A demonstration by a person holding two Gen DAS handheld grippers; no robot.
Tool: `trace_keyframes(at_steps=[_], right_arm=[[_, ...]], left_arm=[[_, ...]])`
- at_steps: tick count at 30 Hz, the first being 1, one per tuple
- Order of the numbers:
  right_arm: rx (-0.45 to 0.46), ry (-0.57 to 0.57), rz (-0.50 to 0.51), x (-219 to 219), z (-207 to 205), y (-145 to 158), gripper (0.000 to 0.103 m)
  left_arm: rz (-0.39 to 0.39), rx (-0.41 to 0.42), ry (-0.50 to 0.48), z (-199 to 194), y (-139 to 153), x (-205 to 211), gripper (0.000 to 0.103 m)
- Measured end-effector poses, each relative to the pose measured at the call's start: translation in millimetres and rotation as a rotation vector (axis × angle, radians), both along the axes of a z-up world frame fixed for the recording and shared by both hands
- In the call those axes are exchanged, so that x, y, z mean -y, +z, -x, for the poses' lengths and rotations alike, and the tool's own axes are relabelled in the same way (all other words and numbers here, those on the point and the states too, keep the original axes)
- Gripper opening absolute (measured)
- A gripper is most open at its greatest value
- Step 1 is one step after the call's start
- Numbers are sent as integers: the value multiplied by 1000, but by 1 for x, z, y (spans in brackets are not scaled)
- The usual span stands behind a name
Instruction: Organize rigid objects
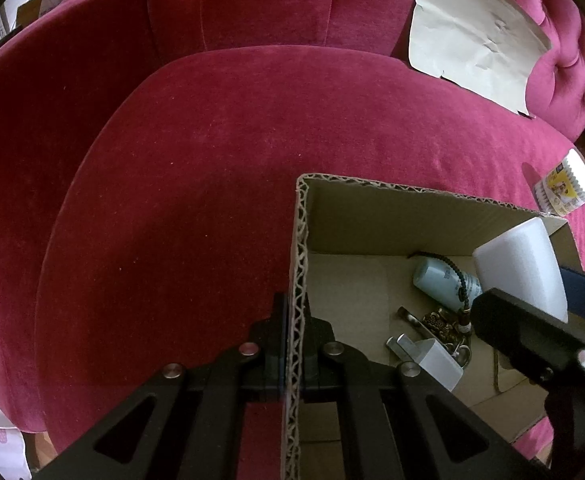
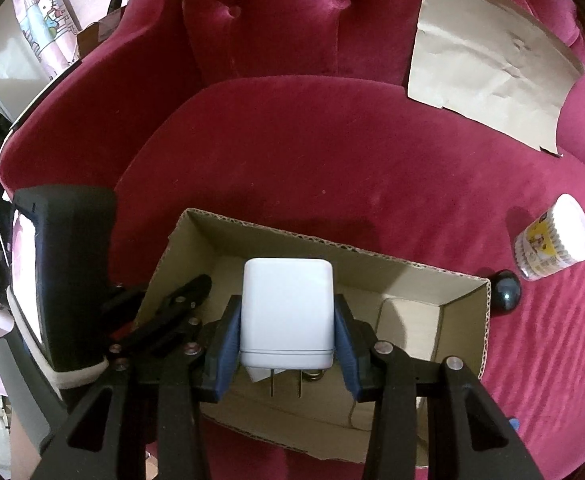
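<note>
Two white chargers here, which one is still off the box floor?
The large white charger, clamped in the right tool above the cardboard box. The smaller white charger lies on the box floor.

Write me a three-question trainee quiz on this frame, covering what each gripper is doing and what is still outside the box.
1. True or false: the left gripper is clamped on the wall of the cardboard box.
2. What does the right gripper hold? A) a bottle B) a white charger plug C) a key
3. Name the two items on the red sofa to the right of the box.

Key
1. True; its fingers sit on either side of the wall.
2. B; it is above the open box, prongs pointing towards the camera.
3. The cotton swab tub and the dark ball.
</note>
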State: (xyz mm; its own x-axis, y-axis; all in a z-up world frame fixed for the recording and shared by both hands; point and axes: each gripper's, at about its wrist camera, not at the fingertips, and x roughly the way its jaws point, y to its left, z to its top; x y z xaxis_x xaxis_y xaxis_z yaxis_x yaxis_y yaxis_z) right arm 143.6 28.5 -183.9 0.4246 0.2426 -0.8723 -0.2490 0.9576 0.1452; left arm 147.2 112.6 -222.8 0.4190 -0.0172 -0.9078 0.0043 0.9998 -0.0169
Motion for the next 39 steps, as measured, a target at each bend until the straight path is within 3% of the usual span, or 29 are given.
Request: trace_keyframes(at_steps=[5, 7, 10, 18, 39], right_arm=[[11, 3, -4, 1, 0, 2, 49], [31, -13, 7, 3, 0, 5, 69], [43, -46, 27, 9, -2, 6, 85], [48, -72, 81, 15, -8, 6, 100], [77, -102, 82, 44, -8, 15, 103]], left_arm=[[-2, 1, 0, 1, 0, 0, 3], [1, 4, 1, 1, 1, 0, 3], [11, 4, 5, 2, 2, -2, 3], [4, 4, 2, 2, 2, -2, 3], [-1, 3, 3, 1, 1, 0, 3]])
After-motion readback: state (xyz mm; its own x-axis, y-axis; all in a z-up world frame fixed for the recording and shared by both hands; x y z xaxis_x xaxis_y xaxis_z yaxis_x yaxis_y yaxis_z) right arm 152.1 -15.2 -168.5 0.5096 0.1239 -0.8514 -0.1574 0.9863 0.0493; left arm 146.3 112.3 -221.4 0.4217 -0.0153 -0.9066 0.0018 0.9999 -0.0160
